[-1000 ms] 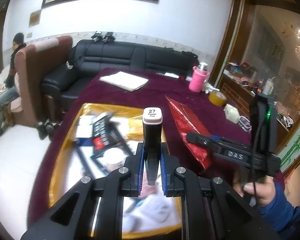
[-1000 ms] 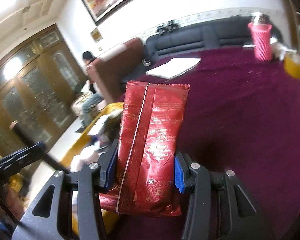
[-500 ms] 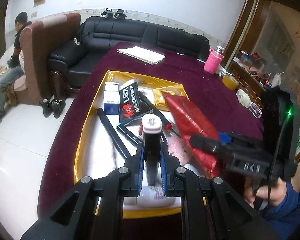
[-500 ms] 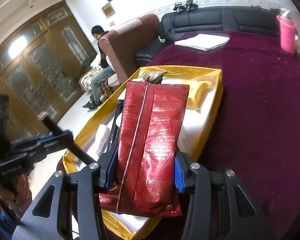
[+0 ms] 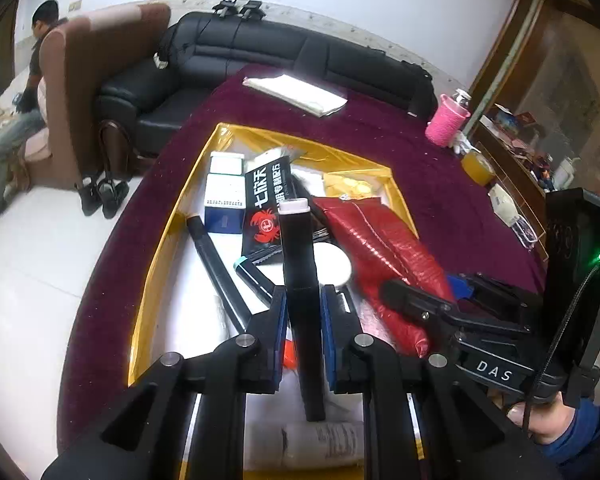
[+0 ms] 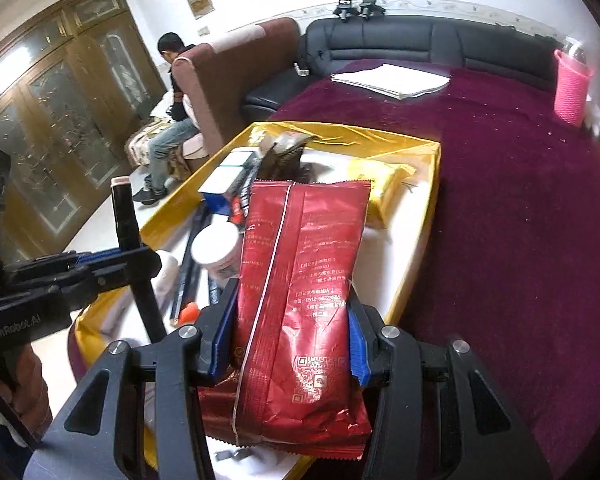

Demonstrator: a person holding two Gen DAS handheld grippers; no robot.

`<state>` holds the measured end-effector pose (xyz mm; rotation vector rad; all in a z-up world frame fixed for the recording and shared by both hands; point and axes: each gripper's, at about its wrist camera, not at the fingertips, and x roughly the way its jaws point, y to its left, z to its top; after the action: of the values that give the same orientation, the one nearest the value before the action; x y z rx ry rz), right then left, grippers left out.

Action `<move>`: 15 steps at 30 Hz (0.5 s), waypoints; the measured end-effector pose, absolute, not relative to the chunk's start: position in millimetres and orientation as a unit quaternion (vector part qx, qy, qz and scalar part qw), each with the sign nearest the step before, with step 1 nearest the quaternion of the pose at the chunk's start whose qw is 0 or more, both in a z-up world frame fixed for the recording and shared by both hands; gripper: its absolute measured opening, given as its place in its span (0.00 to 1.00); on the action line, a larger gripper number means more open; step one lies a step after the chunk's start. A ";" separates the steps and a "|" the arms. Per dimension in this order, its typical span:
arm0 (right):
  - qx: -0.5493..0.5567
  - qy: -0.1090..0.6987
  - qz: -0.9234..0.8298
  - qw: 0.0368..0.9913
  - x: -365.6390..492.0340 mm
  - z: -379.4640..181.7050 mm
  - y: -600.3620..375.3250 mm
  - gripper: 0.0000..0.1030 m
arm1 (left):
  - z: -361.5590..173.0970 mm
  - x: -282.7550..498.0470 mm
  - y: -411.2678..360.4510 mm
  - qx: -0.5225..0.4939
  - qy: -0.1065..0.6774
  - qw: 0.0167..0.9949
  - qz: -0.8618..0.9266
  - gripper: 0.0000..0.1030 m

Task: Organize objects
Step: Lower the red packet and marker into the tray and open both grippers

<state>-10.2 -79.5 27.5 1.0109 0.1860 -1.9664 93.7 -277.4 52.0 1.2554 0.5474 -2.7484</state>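
Observation:
My left gripper (image 5: 303, 300) is shut on a black marker (image 5: 298, 264) with a pale cap, held upright over the gold tray (image 5: 156, 240). The marker also shows in the right wrist view (image 6: 130, 240), with the left gripper (image 6: 112, 260) at the left. My right gripper (image 6: 288, 312) is shut on a red foil packet (image 6: 300, 280) and holds it over the tray's near right part (image 6: 424, 224). The packet (image 5: 380, 248) and the right gripper (image 5: 420, 304) show in the left wrist view, close to the right of the marker.
The tray holds a blue-white box (image 5: 224, 196), a black packet with a crab print (image 5: 266, 208), a yellow packet (image 6: 380, 188), a white lid (image 6: 216, 244), black pens (image 5: 216, 264) and a white tube (image 5: 308, 444). On the maroon cloth (image 6: 520, 220) lie papers (image 5: 296, 94) and a pink cup (image 5: 446, 120).
Both grippers have tilted down and moved over the tray, still holding their loads. The marker and the red packet are lower and nearer the tray's contents.

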 end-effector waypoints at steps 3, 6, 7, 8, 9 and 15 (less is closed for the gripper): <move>0.410 0.083 -0.798 0.434 -15.9 25.3 -84.0 0.44 | 46.0 88.6 -280.1 0.417 0.180 0.038 -0.890 0.13; 0.416 0.086 -0.796 0.432 -18.2 25.1 -88.5 0.44 | 39.1 85.3 -285.1 0.424 0.186 0.045 -0.885 0.14; 0.414 0.088 -0.796 0.432 -18.6 25.3 -90.4 0.44 | 36.9 84.3 -286.4 0.426 0.188 0.045 -0.884 0.15; 0.415 0.090 -0.796 0.431 -18.8 25.2 -92.4 0.44 | 35.3 83.5 -287.7 0.428 0.189 0.047 -0.883 0.15; 0.415 0.093 -0.797 0.430 -18.1 24.9 -94.2 0.44 | 33.5 82.7 -289.1 0.430 0.191 0.048 -0.881 0.15; 0.419 0.113 -0.795 0.423 -24.7 21.6 -107.8 0.44 | 25.2 80.7 -293.2 0.438 0.193 0.057 -0.876 0.17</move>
<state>-24.7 -107.8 21.6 1.0480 0.2833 -1.9902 80.7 -293.2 25.2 1.3275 0.5867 -2.6578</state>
